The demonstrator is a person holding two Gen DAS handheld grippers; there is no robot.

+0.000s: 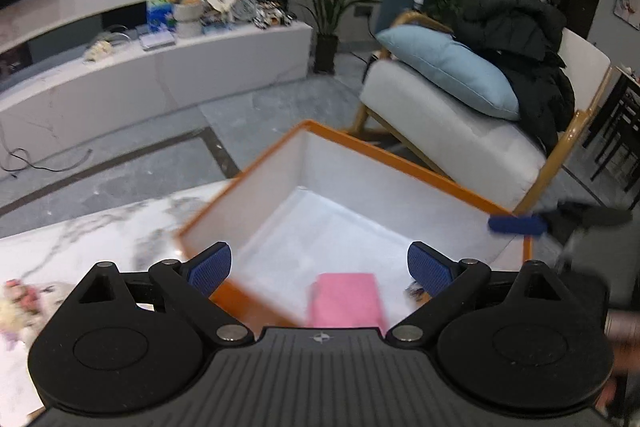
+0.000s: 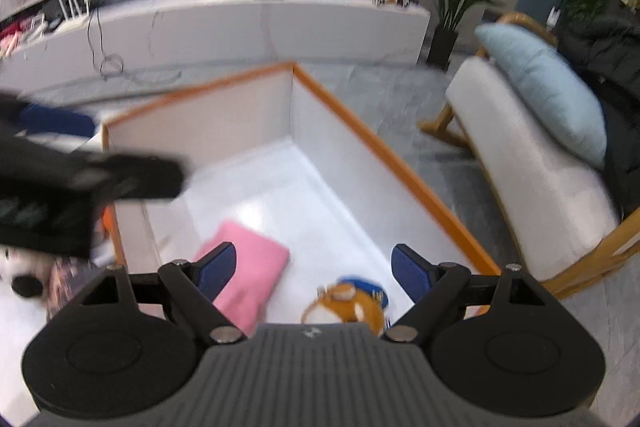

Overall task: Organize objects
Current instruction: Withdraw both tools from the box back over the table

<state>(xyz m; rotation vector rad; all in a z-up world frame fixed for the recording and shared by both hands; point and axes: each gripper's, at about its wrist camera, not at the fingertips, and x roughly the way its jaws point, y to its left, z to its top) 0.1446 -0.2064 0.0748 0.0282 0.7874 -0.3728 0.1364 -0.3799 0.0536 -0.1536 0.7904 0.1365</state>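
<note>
The orange-rimmed box [image 2: 404,171] with white inner walls stood on a marble table [image 1: 100,231], and the task's things lay on its white floor. A pink folded cloth [image 2: 248,267] lay flat near the left wall of the box in the right wrist view. Just to the right of it, apart from the cloth, a small orange and white plush toy [image 2: 348,305] with a blue piece rested on the floor of the box, partly hidden by the body of the gripper.

The right gripper [image 2: 314,269] hung above the box with its blue pads spread wide, and nothing was between them; the toy lay lower, not touched. The left gripper [image 1: 320,267] was also above the box, its jaws fully apart and empty, with the pink cloth seen below, between the pads but not pressed by them.

Outside the box, on the table to the left, a white plush [image 2: 20,267] was blurred. Beyond stood an armchair [image 1: 460,131] with a light blue cushion [image 1: 452,71] and a dark coat [image 1: 532,47], and a long white cabinet [image 1: 160,67].
</note>
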